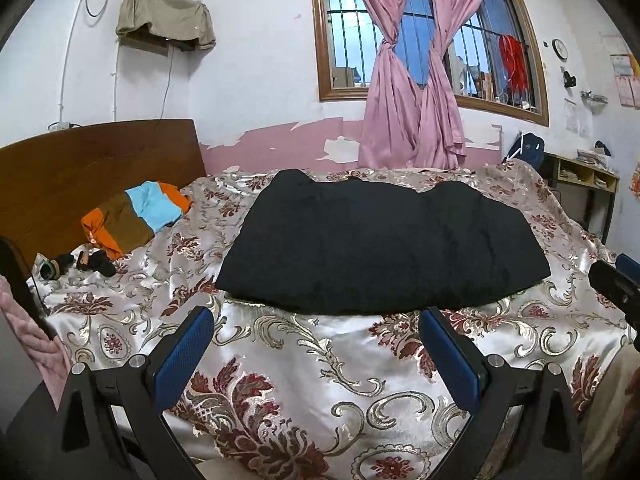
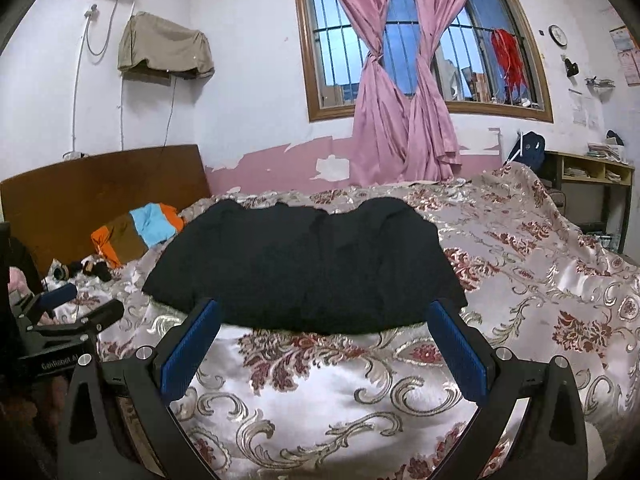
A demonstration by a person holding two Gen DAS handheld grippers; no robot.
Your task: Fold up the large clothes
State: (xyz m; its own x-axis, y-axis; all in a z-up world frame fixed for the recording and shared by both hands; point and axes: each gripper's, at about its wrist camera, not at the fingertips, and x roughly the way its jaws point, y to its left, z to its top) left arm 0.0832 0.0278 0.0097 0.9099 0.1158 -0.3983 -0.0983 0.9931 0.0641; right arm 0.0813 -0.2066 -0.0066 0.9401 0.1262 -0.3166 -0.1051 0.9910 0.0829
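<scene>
While both claws gape empty, left claw (image 1: 318, 330) and right claw (image 2: 324, 324), a dark folded garment (image 1: 384, 248) lies on glossy floral bedspread (image 1: 320, 380).

We see bare floral bedspread (image 1: 320, 360) near the black garment (image 1: 380, 248): free passage. Far left, striped clothing (image 1: 136, 216) and small dark items (image 1: 92, 262) crowd the headboard (image 1: 96, 160).

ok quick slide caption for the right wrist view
Open right gripper poised above a black garment spread on the floral bedspread, left gripper alongside.
</scene>
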